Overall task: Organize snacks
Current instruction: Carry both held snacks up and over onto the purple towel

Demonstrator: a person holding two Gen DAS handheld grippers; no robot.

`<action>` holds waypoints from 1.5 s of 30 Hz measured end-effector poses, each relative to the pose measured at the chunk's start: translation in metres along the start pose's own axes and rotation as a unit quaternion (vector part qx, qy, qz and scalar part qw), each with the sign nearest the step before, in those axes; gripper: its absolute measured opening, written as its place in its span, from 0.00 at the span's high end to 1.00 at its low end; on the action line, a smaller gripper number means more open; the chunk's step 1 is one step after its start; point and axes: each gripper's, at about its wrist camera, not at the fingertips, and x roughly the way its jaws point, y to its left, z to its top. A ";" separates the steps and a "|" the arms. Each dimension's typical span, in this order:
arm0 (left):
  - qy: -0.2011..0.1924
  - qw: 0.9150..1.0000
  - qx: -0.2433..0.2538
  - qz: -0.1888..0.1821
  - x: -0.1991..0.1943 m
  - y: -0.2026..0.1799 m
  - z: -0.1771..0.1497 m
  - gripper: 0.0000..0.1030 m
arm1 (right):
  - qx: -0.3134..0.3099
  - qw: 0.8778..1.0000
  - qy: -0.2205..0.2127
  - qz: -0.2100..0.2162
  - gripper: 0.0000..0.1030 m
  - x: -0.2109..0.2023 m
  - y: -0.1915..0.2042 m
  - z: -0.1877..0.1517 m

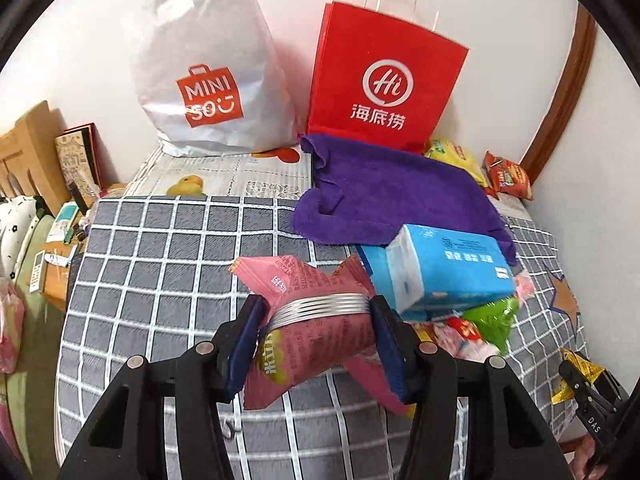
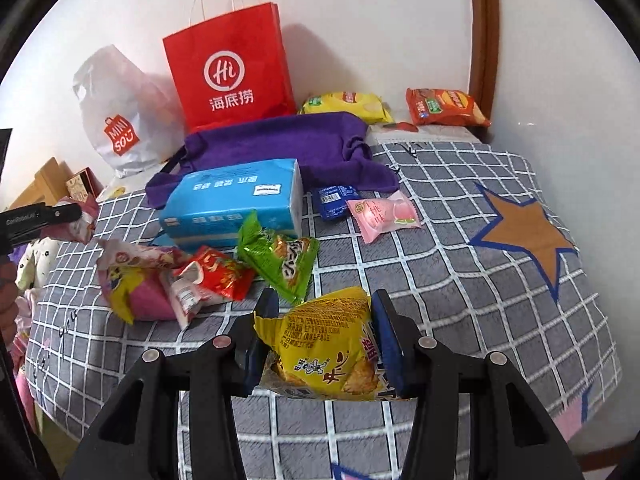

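Note:
My left gripper point(image 1: 316, 312) is shut on a pink snack packet point(image 1: 312, 332) and holds it above the grey checked blanket point(image 1: 160, 264). My right gripper point(image 2: 324, 320) is shut on a yellow snack packet point(image 2: 324, 344) above the blanket point(image 2: 460, 280). In the right wrist view, loose snacks lie ahead: a green packet point(image 2: 280, 256), a red packet point(image 2: 216, 276), a pink-and-yellow packet point(image 2: 132, 284), a small pink peach packet point(image 2: 382, 216) and a small blue packet point(image 2: 334, 200). A yellow chip bag point(image 2: 344, 106) and an orange chip bag point(image 2: 444, 106) lie by the wall.
A red paper bag point(image 1: 380, 80) point(image 2: 232, 68) and a white plastic Miniso bag point(image 1: 208, 72) point(image 2: 120, 116) stand against the wall. A purple towel point(image 1: 392, 192) point(image 2: 288, 148) and a blue tissue pack point(image 1: 444, 268) point(image 2: 236, 204) lie in front of them. A cluttered side table point(image 1: 56, 216) stands left.

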 end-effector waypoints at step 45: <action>-0.027 0.998 0.039 -0.049 -0.036 -0.056 0.051 0.49 | -0.029 0.999 -0.031 0.007 0.53 -0.006 0.038 0.093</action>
